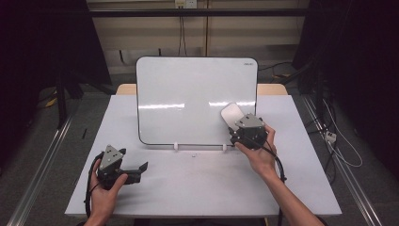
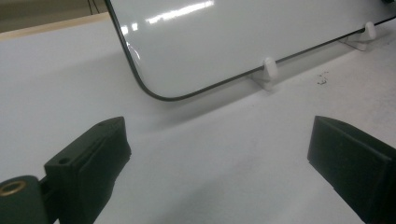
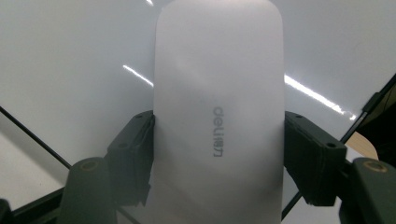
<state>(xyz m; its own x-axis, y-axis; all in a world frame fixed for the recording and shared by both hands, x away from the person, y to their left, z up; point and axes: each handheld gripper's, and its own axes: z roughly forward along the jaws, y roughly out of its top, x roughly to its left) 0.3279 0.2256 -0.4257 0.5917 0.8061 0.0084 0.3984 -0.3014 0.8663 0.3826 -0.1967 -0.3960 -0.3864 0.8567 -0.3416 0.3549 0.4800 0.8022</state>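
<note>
Our right gripper [image 3: 218, 154] clamps the eraser [image 3: 218, 107] against the whiteboard [image 1: 188, 94] — left gripper [image 2: 219, 158] gapes wide before it.

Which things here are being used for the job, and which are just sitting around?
Being used:
- white eraser, clamped in the right gripper
- whiteboard, the eraser held at its face

Sitting around:
- left gripper, open, holding nothing
- small dark speck on the table

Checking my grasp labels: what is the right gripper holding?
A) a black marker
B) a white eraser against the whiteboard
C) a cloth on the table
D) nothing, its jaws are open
B: the right gripper has its jaws closed on the sides of the white eraser, held up at the whiteboard.
</note>
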